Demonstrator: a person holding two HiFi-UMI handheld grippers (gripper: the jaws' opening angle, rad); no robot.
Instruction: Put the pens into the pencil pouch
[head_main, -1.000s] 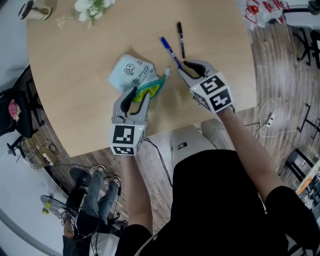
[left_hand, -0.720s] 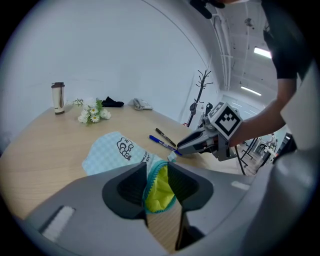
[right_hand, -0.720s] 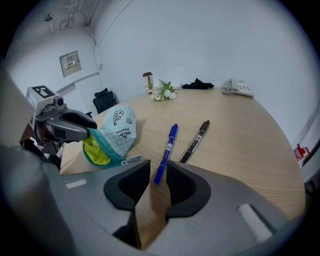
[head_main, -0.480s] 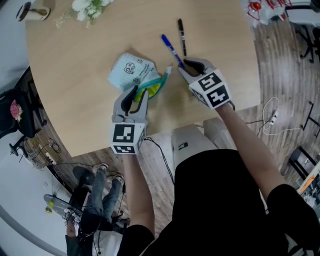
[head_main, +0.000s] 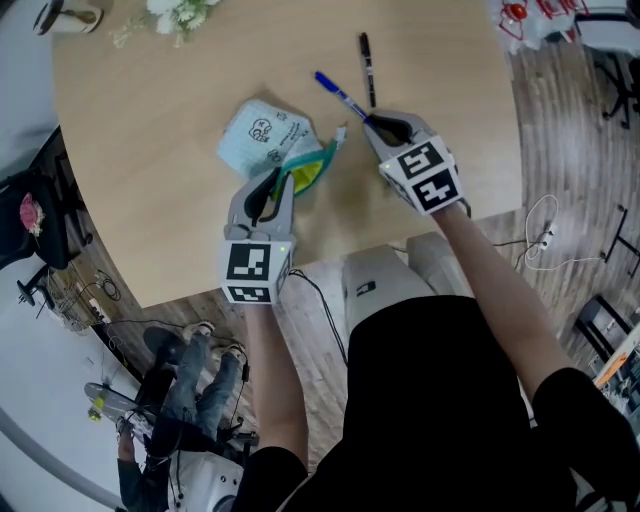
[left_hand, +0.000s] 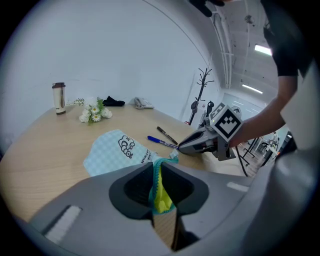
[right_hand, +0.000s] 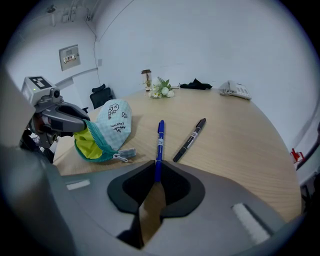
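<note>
At the far left edge of the worktop (head_main: 130, 220) stands a small cup (head_main: 68, 17), with a sprig of white flowers (head_main: 182, 12) just beside it. Nearer the middle lies the pencil pouch (head_main: 260, 135), pale blue check with a teal zip and yellow lining, its open mouth turned toward the near edge. My left tongs (head_main: 276, 186) are closing on that open rim, and the zip edge and lining sit pinched between the pads. To the right, the blue pen (head_main: 336, 91) slants across the wood, its near end caught between my right tongs (head_main: 383, 129), which are pressed together on it. The black pen (head_main: 367, 68) lies loose just beyond, nearer the far edge, apart from both tongs.
</note>
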